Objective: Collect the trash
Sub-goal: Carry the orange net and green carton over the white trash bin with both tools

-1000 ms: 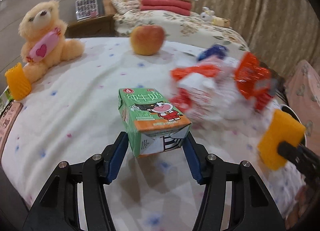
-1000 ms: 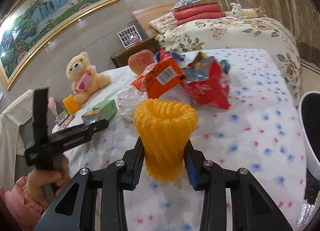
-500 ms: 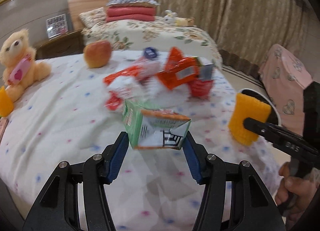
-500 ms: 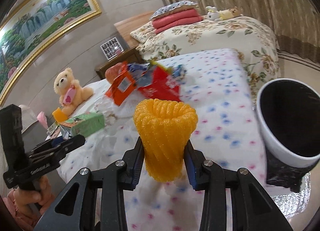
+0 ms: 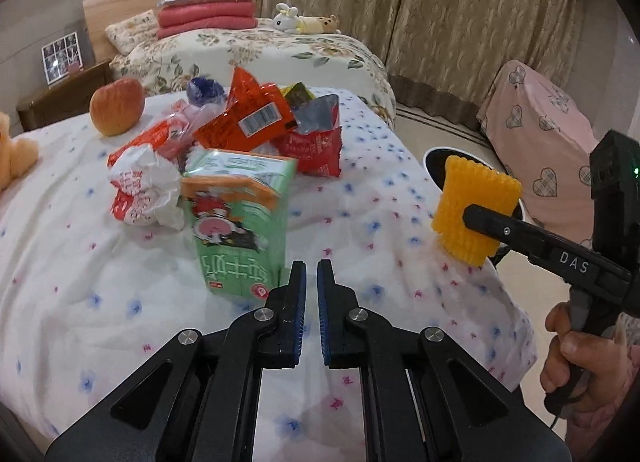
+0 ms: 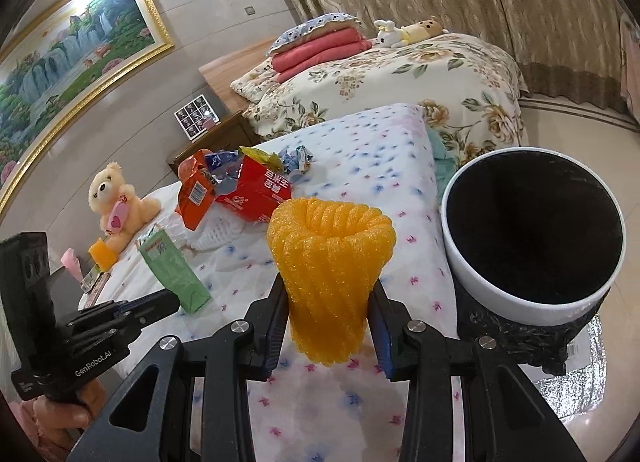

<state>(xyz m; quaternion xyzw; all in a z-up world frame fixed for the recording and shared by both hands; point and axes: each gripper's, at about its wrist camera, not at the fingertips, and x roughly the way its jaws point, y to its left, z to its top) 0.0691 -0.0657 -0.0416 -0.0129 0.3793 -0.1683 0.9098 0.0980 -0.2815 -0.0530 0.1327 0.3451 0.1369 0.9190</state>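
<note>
Trash lies in a heap on the spotted bed (image 5: 72, 246), and the bin (image 6: 532, 246) serves as landmark for all positions below.

Bin: white rim, dark inside, standing off the bed's corner on the floor side. In the right wrist view its mouth is open and unobstructed, just right of the right claw (image 6: 328, 318).

Wrapper heap (image 5: 256, 121): red, orange and white snack bags piled mid-bed, well apart from the bin, on the far side of the mattress from it.

Milk carton (image 5: 240, 221): green, standing tilted on the bed, touching the near edge of the heap. It sits just ahead and left of the left claw (image 5: 312, 282), whose jaws are nearly together with nothing between them. The carton is not gripped at present.

Foam sleeve (image 6: 330, 274): orange netted tube, clamped between the right claw's pads, long axis upright, open end up. It hangs over the bed's edge, near the bin and just left of its rim.

Apple (image 5: 117, 105) and teddy bear (image 6: 116, 201): beyond the heap, farthest from the bin; judged not trash.

Assessment: the right hand is the nearer to the bin. The coming move turns on carrying the sleeve rightward until it is over the rim, then parting the jaws. Risk: the light foam may cling to a pad or drop outside the rim.
</note>
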